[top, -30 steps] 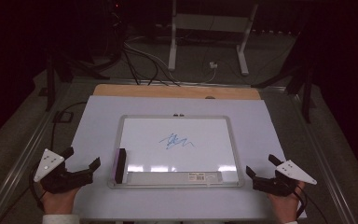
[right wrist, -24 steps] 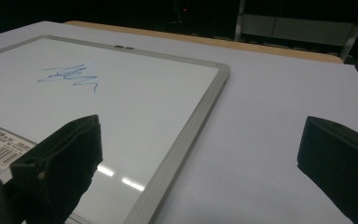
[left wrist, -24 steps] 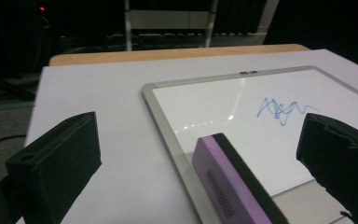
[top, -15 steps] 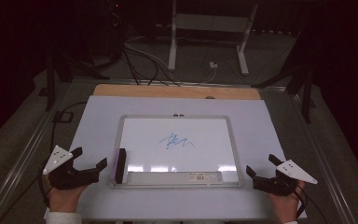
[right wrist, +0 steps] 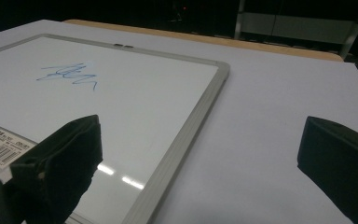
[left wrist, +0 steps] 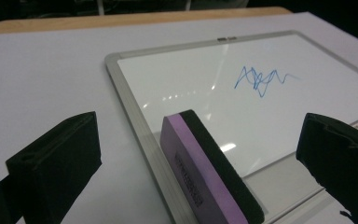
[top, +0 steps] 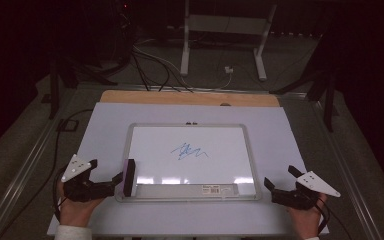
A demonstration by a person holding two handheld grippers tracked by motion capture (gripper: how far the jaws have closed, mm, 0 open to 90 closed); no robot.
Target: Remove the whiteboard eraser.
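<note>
— Progress toward the eraser [top: 128,177] can be seen. The left gripper [top: 106,182] has been brought in from the left part of the table [top: 105,125] since a second ago, and its tips are now placed just beside the eraser, which stands on edge on the left rim of the whiteboard [top: 190,127]. In the left gripper view the eraser [left wrist: 209,172] is framed between the two black jaws, which are spread wide apart and not yet touching it.

— And what is meant by that for the work in hand?

— A grasp is judged to be near. The blue scribble [top: 189,151] is left unwiped in the middle of the board, so the eraser has yet to be picked up and drawn across it.

— Has the right gripper [top: 280,184] been moved?

— No change is noted. It is held just off the lower right corner of the board, jaws open, nothing clamped between them. In the right gripper view the board's frame [right wrist: 186,140] is seen running between its jaws.

— What else is about, and is anything in the way?

— A barcode label [top: 211,188] is stuck on the board's lower tray. Cables [top: 150,65] and a stand [top: 185,45] lie on the floor beyond the table, well apart. Nothing is set between gripper and eraser; only the raised frame under the eraser may hinder a clean closing.
</note>
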